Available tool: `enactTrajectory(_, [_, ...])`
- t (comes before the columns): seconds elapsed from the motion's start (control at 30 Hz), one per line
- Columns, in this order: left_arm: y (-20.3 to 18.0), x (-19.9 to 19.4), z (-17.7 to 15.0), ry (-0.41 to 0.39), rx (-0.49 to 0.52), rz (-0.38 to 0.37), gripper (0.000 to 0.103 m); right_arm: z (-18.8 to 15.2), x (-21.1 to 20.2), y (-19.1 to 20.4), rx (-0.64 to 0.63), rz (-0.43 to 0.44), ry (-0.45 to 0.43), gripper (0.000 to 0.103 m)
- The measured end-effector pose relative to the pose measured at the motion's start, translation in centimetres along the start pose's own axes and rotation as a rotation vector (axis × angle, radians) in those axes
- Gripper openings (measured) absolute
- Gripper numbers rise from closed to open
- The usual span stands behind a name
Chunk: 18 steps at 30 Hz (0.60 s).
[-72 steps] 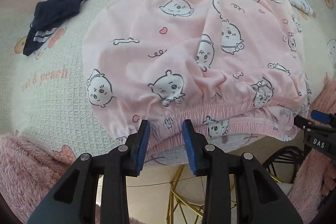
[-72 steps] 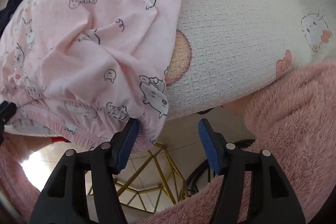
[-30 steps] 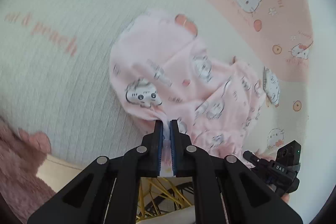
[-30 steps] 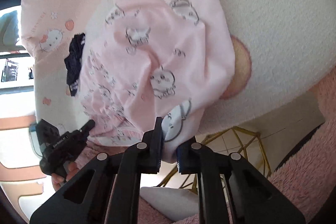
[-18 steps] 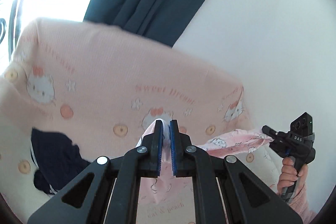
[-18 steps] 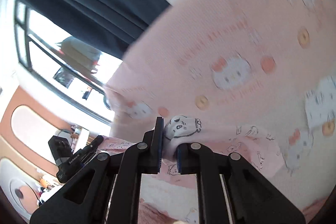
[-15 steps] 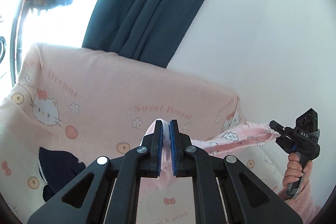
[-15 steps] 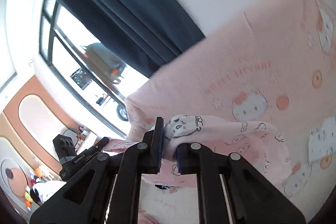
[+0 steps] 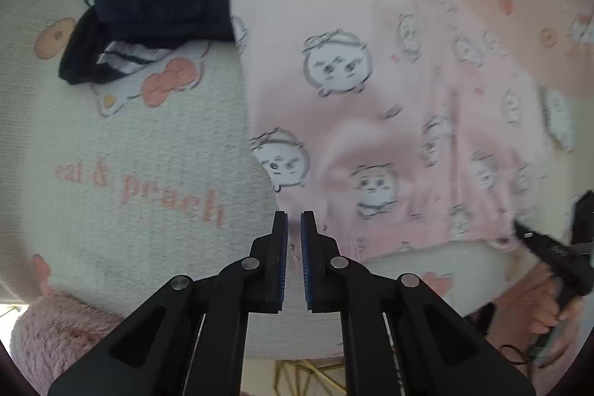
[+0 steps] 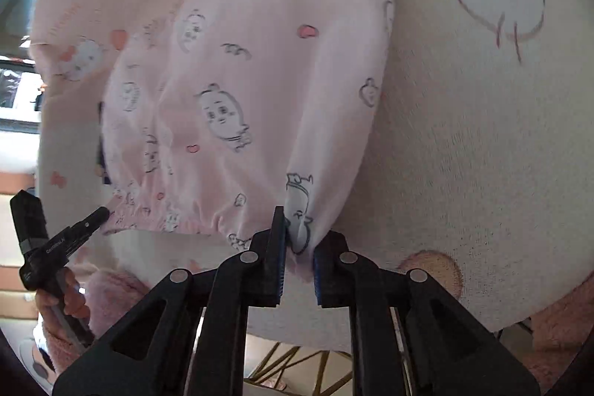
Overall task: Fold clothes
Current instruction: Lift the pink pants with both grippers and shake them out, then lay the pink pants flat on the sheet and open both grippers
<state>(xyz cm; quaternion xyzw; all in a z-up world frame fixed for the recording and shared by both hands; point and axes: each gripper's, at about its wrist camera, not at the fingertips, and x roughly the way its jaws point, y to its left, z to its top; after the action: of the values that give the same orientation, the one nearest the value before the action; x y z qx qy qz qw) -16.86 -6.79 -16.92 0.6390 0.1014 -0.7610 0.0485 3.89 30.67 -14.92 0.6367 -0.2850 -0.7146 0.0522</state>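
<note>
Pink pyjama shorts (image 9: 371,80) printed with cartoon animal faces lie spread on the cream blanket, elastic waistband toward me. My left gripper (image 9: 293,232) is shut on the waistband's left corner, and a thin strip of pink cloth shows between its blue pads. My right gripper (image 10: 299,247) is shut on the waistband's right corner of the shorts (image 10: 241,80), with the cloth bunched between its pads. Each gripper shows in the other's view: the right one (image 9: 549,247) at the far right, the left one (image 10: 63,240) at the far left.
A dark navy garment (image 9: 156,2) with white stripes lies crumpled at the back left, touching the shorts' far edge. The blanket (image 9: 130,154) carries cat and peach prints and ends at a front edge over a gold wire frame (image 10: 297,362). Pink fuzzy sleeves (image 9: 55,333) frame the bottom corners.
Both grippers closed on the waistband corners, lifted the shorts high in the air, then brought them back down. The shorts now lie spread flatter on the blanket.
</note>
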Motion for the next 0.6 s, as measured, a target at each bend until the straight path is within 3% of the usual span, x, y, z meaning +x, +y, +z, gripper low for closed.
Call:
enactTrajectory(0.1, [-2.5,-2.8,-1.1,-0.136,0.058,-0.044,0.008,-0.3,-2.0,0.0,0.0,0.012,-0.068,0.025])
enactTrajectory(0.17, [-5.2,-3.9,-1.8,-0.184,0.12,-0.101,0.008,-0.5,-4.1,0.3,-0.038,-0.043,-0.13,0.03])
enactTrajectory(0.27, [-11.5,-2.9,-2.6,-0.11,0.289,-0.278,0.008,-0.7,-6.0,1.3,-0.14,-0.234,-0.193,0.033])
enactTrajectory(0.33, [-15.4,-2.0,-3.4,-0.058,0.392,-0.377,0.008,-0.7,-5.0,2.3,-0.206,-0.238,-0.177,0.033])
enactTrajectory(0.47, [-21.2,0.8,-5.5,0.038,0.495,-0.469,0.008,0.7,-2.1,2.8,-0.297,-0.25,-0.111,0.033])
enactTrajectory(0.6, [-22.5,2.1,-5.6,0.039,0.464,-0.451,0.008,2.7,-0.8,2.0,-0.324,-0.286,-0.115,0.029])
